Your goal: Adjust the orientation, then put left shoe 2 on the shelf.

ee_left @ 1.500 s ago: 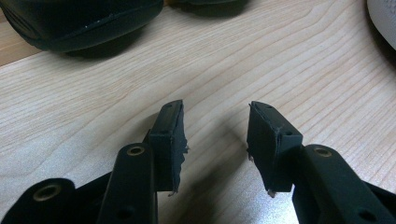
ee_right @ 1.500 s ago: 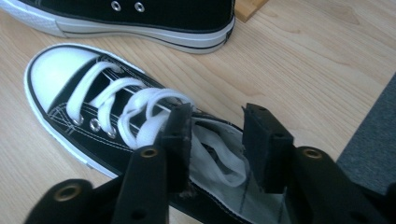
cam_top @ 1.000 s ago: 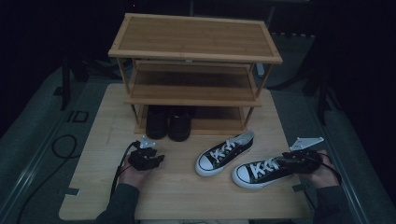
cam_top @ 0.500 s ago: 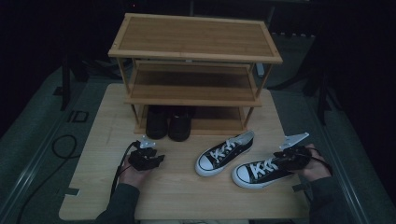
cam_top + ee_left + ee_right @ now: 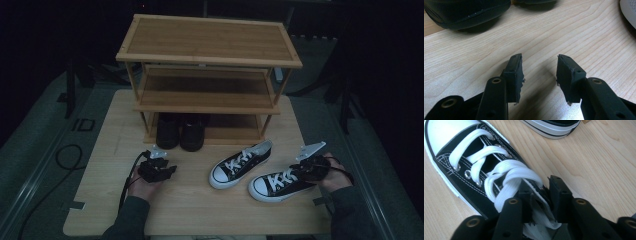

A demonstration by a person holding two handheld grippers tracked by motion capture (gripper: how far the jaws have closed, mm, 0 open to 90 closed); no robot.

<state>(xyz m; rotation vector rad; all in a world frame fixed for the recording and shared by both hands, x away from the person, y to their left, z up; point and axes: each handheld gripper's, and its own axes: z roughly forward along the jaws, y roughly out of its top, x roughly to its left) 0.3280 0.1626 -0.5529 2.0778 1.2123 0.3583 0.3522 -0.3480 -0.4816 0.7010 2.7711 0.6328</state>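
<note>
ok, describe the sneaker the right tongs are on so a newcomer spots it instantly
Start at the wooden shoe rack on the table. In front of it, right of centre, lie two black-and-white laced sneakers. It's the near sneaker, closest to the table's right front corner, with the right tongs closing on its collar; the far sneaker lies untouched.

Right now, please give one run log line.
left claw: open, idle | right claw: closing on near sneaker tongue | rack: top shelves bare
</note>
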